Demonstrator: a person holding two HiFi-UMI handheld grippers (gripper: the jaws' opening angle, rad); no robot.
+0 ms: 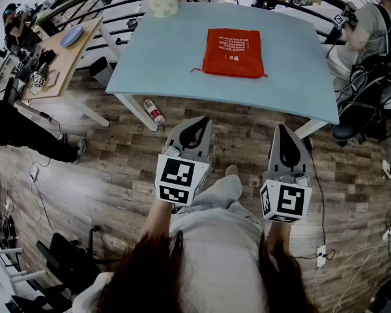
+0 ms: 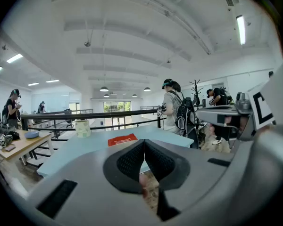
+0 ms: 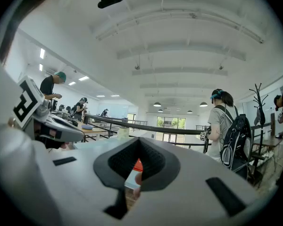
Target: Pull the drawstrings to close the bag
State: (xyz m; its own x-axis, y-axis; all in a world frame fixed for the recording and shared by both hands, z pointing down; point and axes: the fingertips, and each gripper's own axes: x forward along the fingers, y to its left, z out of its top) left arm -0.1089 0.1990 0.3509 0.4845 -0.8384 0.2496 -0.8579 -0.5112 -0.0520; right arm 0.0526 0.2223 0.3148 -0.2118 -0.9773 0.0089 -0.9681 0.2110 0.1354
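One pale blue table (image 1: 293, 51) is seen ahead of the person, over a wooden floor (image 1: 117, 168). A red drawstring bag (image 1: 233, 53) is laid flat near the table's middle, with a cord end shown at each lower corner, well apart from both grippers. The left gripper (image 1: 201, 120) and the right gripper (image 1: 281, 129) are held side by side, short of the near edge. Each one's jaws are closed tip to tip, and nothing is gripped. A pale roll (image 1: 162, 0) is set at the far edge. A small bottle (image 1: 154, 111) is left on the floor by the near left table leg.
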